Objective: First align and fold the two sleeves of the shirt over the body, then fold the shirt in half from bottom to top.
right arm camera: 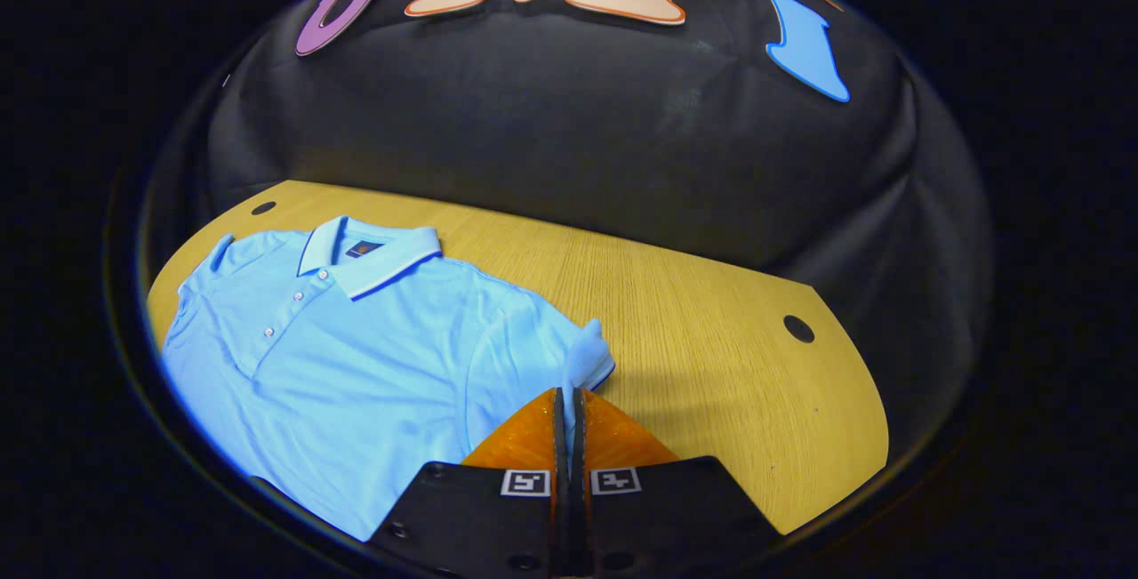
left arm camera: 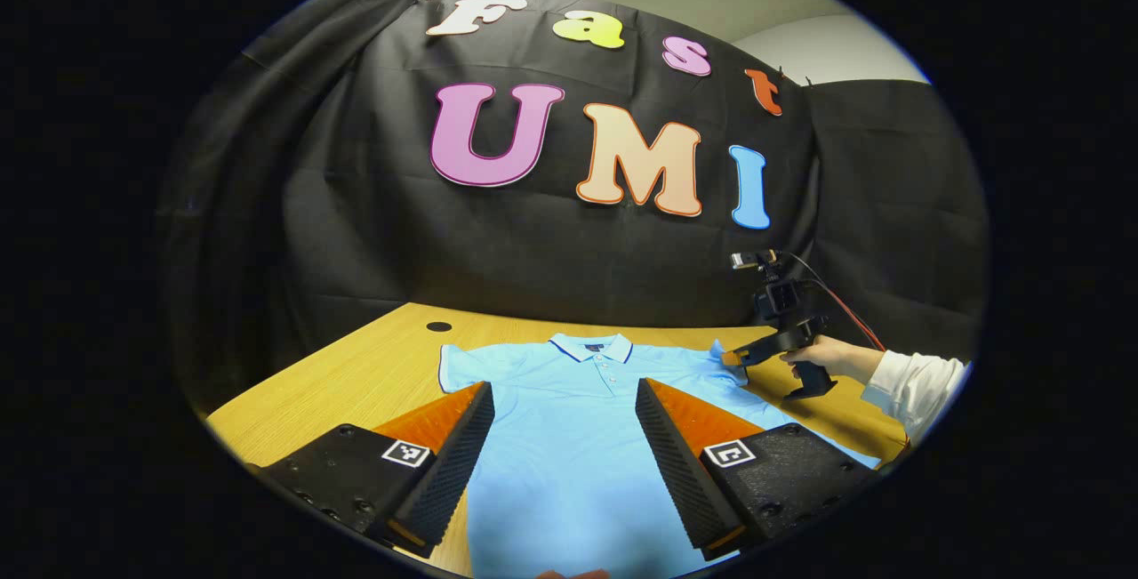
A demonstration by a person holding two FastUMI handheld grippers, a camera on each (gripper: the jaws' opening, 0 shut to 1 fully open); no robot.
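Right gripper [right arm camera: 569, 397] pinches polo shirt [right arm camera: 356, 357] sleeve cuff [right arm camera: 589, 357] at fingertips, ready to fold over body; left gripper [left arm camera: 564, 401] spread above hem.

A light blue polo shirt [right arm camera: 356, 348] lay flat across the middle of a wooden desk [right arm camera: 711, 365], taking up most of its width. Bare wood ran along the far edge, between the collar and the black cloth wall [right arm camera: 569, 134] that closed off the back and sides. A wide open stretch of desk lay beside the shirt toward the far right corner, broken only by a small dark cable hole [right arm camera: 798, 328]. Another hole [left arm camera: 438, 326] sat near the far left corner. The right gripper [right arm camera: 569, 397] and its holder's hand [left arm camera: 822, 352] occupied the space at the shirt's right sleeve [right arm camera: 587, 357].
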